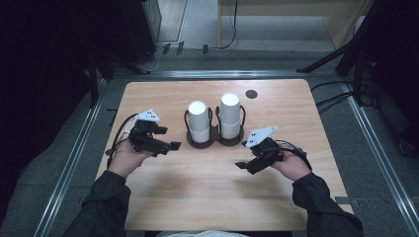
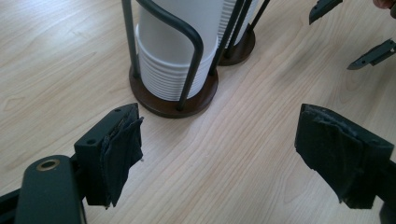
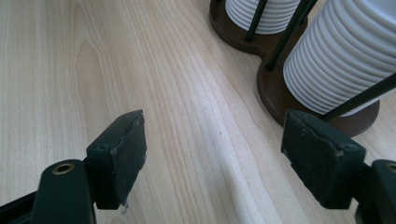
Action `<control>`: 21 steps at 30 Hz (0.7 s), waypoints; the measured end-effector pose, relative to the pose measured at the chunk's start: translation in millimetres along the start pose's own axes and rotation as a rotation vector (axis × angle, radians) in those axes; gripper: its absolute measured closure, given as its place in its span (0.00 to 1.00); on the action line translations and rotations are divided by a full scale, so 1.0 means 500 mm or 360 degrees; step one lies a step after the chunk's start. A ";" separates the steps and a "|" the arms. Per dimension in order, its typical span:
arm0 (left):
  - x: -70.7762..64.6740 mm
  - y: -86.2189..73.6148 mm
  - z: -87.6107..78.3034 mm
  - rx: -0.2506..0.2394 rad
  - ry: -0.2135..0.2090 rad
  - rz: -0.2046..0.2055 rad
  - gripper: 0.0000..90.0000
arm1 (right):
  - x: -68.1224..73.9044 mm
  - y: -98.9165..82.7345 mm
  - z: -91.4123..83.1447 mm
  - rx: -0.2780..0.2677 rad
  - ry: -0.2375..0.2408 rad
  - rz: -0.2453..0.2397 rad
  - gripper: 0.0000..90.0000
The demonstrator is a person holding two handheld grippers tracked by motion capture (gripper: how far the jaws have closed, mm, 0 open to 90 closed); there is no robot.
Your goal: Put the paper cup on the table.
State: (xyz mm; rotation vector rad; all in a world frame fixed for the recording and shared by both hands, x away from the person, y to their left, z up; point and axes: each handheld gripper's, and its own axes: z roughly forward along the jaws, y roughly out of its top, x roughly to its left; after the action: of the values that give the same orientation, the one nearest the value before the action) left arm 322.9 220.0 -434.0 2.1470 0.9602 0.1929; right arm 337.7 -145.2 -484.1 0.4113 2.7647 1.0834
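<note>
A light wooden desk (image 1: 217, 197) with rounded corners carries the work; its grain runs in long pale streaks. Near its far right corner sits a small round dark cable port (image 1: 251, 94). Metal rails (image 1: 74, 158) run along the grey floor on the left and right of the desk, and another crosses behind its far edge. Black cables (image 1: 336, 98) trail over the floor at the far right. A dark cabinet (image 1: 141, 29) stands at the far left.

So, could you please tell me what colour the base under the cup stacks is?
Dark brown base; the left gripper view shows it best.
</note>
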 end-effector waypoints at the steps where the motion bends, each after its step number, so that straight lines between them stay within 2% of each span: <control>1: -0.003 -0.002 0.002 -0.0016 0.0001 -0.0006 0.17 | -0.002 0.000 0.001 0.0004 -0.0007 -0.0010 0.26; 4: -0.011 -0.011 0.013 -0.0041 -0.0028 -0.0006 0.17 | -0.003 0.001 0.005 0.0019 -0.0006 -0.0005 0.26; 11: -0.037 -0.020 0.041 0.0000 -0.0036 0.0036 0.17 | -0.003 0.007 0.014 0.0029 0.0004 -0.0033 0.26; 16: -0.065 -0.020 0.065 0.0025 -0.0069 0.0107 0.17 | -0.003 0.009 0.018 0.0039 0.0009 -0.0042 0.26; 21: -0.086 -0.018 0.081 0.0000 -0.0097 0.0147 0.17 | -0.001 0.009 0.019 0.0048 0.0018 -0.0049 0.26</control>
State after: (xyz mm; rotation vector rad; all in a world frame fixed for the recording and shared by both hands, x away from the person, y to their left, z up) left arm 304.1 170.6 -461.7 2.1864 0.8272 0.1719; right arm 341.5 -135.9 -488.1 0.3662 2.7912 1.0414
